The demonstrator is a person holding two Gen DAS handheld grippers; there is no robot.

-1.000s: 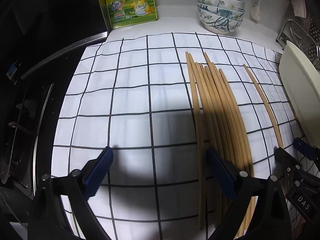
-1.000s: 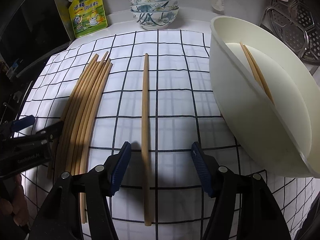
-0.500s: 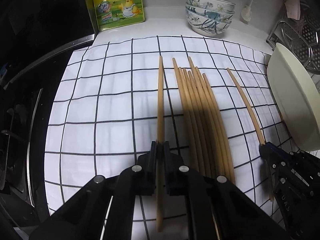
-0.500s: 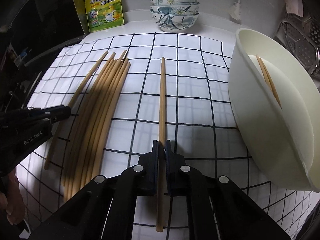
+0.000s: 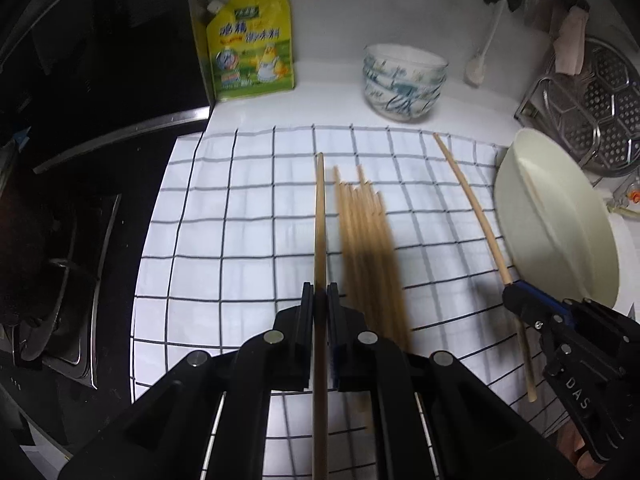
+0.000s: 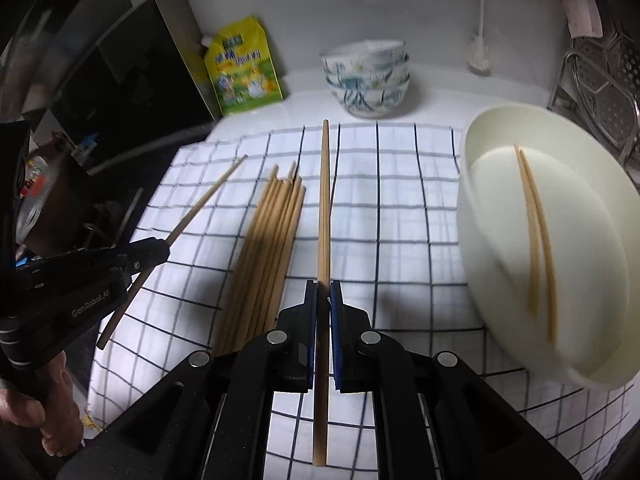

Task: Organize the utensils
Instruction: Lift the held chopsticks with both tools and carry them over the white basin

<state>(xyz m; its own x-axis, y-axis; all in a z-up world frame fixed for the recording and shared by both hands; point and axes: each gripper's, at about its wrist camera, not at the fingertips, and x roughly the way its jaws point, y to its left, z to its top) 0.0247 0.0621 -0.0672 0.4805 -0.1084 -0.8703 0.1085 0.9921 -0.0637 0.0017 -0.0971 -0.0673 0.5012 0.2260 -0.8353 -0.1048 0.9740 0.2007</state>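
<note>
My left gripper [image 5: 320, 292] is shut on one wooden chopstick [image 5: 319, 220] and holds it above the checked cloth [image 5: 224, 240]. My right gripper [image 6: 323, 292] is shut on another chopstick [image 6: 324, 200], also lifted. Each gripper shows in the other view: the right one [image 5: 516, 294] with its chopstick [image 5: 468, 200], the left one [image 6: 156, 250] with its chopstick [image 6: 204, 200]. A bundle of several chopsticks [image 6: 272, 240] lies on the cloth between them; it also shows in the left view [image 5: 364, 240]. A white oval bowl [image 6: 500, 280] at the right holds two chopsticks [image 6: 536, 236].
Stacked patterned bowls [image 5: 402, 80] and a yellow seasoning pouch [image 5: 250, 44] stand at the back. A metal steamer rack [image 5: 600, 104] is at the far right. A dark stove [image 5: 60, 220] lies left of the cloth. The white bowl [image 5: 560, 220] sits at the cloth's right edge.
Both grippers closed, each on one chopstick, then lifted them well above the cloth. The left chopstick left the bundle; the views now look from higher up.
</note>
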